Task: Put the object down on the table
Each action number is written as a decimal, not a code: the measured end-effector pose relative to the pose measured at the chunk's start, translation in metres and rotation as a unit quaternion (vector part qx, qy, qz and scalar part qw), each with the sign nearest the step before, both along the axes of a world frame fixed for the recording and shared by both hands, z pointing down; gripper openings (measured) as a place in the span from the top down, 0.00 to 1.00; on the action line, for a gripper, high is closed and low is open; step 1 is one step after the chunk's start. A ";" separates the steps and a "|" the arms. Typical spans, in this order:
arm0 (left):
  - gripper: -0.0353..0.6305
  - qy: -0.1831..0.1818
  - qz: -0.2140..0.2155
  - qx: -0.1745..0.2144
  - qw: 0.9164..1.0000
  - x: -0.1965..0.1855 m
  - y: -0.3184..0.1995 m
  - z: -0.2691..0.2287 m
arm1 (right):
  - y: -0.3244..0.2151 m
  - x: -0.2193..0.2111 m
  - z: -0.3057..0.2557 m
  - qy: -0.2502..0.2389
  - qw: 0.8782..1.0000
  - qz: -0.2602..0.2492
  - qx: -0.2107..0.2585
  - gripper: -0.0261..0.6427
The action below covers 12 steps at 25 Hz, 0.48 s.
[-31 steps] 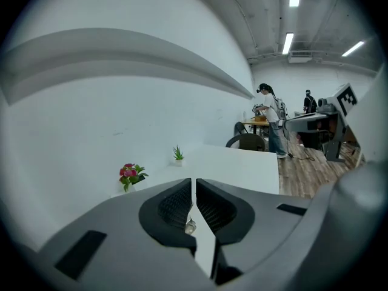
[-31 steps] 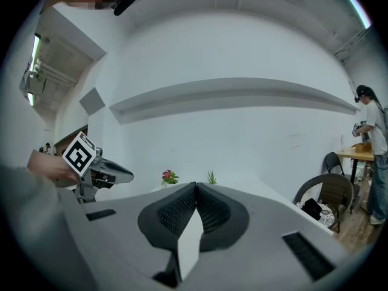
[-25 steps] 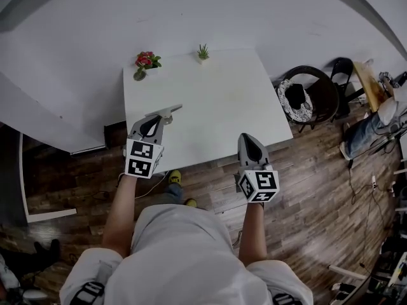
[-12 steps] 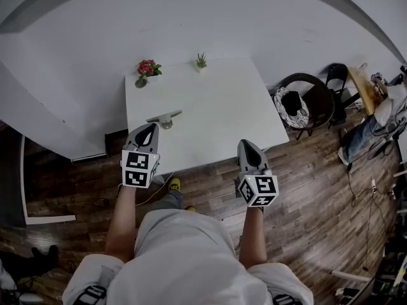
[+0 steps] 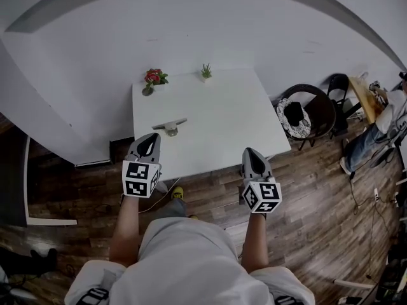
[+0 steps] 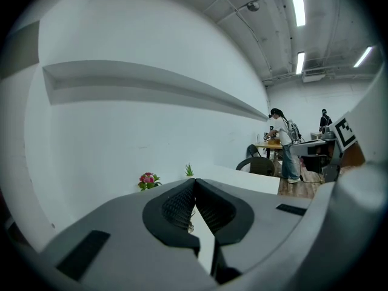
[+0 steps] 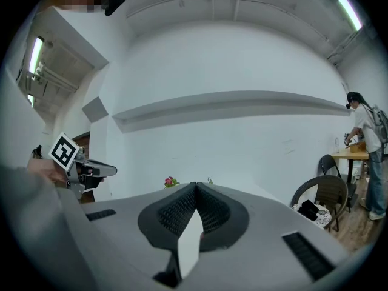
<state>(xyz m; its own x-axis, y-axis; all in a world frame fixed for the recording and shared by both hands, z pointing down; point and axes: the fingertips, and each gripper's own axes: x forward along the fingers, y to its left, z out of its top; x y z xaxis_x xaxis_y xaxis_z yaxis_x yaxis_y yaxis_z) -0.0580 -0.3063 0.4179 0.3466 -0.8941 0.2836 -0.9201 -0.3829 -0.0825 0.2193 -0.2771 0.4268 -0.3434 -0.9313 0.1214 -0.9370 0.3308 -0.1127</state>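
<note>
Head view: flower vase (image 5: 151, 81) on table (image 5: 216, 126)

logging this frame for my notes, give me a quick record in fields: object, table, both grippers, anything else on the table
object: small grey object, lying on the table, apart from both grippers
table: white, square
left gripper: shut, nothing between the jaws
right gripper: shut, nothing between the jaws
also on table: red flowers and small green plant, at the far edge
</note>
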 end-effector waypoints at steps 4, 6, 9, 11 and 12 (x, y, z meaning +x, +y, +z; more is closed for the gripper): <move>0.92 0.002 0.002 0.005 1.000 -0.003 0.003 0.000 | 0.000 0.001 -0.002 0.005 1.000 0.006 0.005 0.95; 0.92 0.004 0.003 0.006 1.000 -0.005 0.004 -0.002 | 0.001 0.001 -0.002 0.006 1.000 0.008 0.005 0.95; 0.92 0.022 0.002 0.004 1.000 -0.006 0.006 -0.004 | 0.004 0.000 -0.002 0.007 1.000 0.007 0.006 0.95; 0.92 0.027 0.003 0.005 1.000 -0.005 0.007 -0.005 | 0.005 0.001 -0.002 0.008 1.000 0.008 0.006 0.95; 0.92 0.027 0.004 0.007 1.000 -0.005 0.007 -0.006 | 0.005 0.002 -0.002 0.009 1.000 0.009 0.005 0.95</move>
<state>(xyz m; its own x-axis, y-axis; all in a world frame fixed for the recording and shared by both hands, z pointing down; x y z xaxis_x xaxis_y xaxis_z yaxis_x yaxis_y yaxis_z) -0.0633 -0.2996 0.4120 0.3686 -0.8947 0.2524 -0.9200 -0.3899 -0.0388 0.2210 -0.2724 0.4251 -0.3245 -0.9386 0.1172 -0.9445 0.3150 -0.0930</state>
